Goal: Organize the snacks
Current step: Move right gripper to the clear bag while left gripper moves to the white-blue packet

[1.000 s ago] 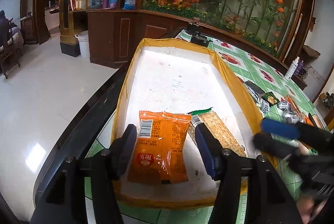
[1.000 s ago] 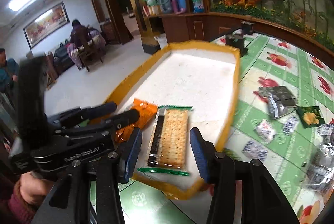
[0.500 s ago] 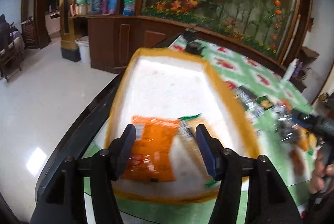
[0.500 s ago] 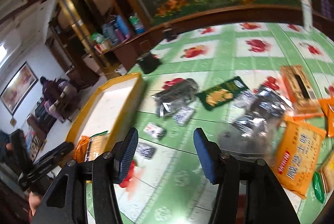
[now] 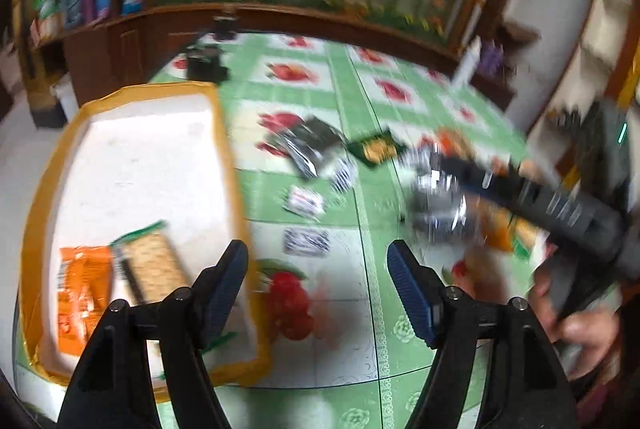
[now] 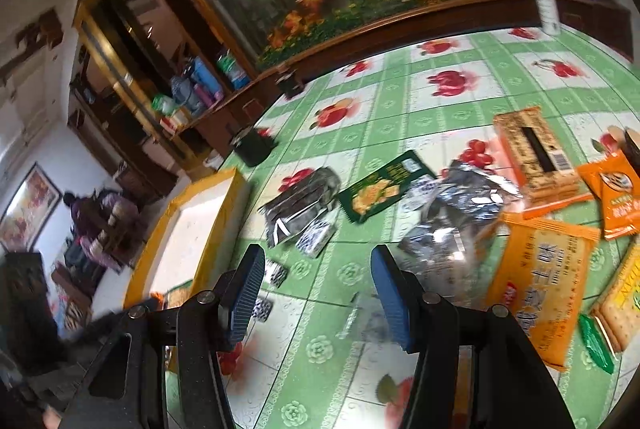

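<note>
Both tools spread wide and empty above the green floral-clothed table (image 6: 384, 101).
Left view alone shows the yellow-rimmed white tray's (image 5: 224, 133) orange snack packet (image 5: 82, 293) and cracker pack (image 5: 154, 265); right view alone shows large orange packets (image 6: 540, 281) beside crumpled silver wrappers (image 6: 460, 213).

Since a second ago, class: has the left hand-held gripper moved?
Yes. The left hand-held gripper has swung right: the yellow-rimmed tray, earlier centred between its fingers, now lies left, and green tablecloth fills the gap.
</note>
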Demonstrator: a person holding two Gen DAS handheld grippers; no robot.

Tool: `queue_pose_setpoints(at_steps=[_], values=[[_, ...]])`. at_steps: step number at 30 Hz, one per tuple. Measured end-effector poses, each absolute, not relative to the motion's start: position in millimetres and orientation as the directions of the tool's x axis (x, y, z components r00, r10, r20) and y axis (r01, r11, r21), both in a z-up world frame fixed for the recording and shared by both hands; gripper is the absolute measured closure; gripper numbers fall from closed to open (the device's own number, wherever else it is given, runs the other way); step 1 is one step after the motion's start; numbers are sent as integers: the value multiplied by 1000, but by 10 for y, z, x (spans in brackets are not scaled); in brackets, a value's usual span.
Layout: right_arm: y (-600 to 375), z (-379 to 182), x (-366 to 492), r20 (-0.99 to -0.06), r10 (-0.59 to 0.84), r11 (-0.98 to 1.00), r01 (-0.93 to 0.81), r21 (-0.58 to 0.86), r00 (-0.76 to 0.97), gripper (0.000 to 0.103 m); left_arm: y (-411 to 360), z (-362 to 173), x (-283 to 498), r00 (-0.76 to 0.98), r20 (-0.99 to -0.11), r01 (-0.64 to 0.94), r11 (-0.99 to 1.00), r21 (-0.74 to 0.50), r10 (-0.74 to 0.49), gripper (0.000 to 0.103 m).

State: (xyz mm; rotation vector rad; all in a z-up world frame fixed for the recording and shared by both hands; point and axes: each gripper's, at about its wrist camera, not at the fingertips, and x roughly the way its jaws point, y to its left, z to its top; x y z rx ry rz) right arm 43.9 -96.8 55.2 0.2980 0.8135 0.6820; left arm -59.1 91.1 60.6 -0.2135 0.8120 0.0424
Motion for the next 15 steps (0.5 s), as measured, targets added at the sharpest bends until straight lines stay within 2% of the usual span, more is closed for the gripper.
queue_pose_setpoints(at_steps=[2, 4, 6, 12, 15], values=[[-1027, 556, 452, -562, 662, 749, -430, 503, 495, 43, 762, 504, -543, 675, -738, -94, 989, -112, -20, 44], [-1076, 557, 464, -556, 669, 743, -422, 520, 493, 43, 730, 419, -465, 651, -759, -101, 991, -88, -1, 50], [-1102, 564, 457, -550, 675, 737, -422, 528, 491, 43, 779, 359, -416, 635, -773, -113, 988, -100, -5, 50], [-1125, 614, 424, -535, 685, 727, -434, 531, 494, 43, 690, 278, -173, 590, -806, -113, 993, -26, 46, 51], [-1163, 626, 440, -532, 679, 733, -426, 531, 506, 43, 594, 208, -71, 573, -813, -108, 993, 55, 107, 51]])
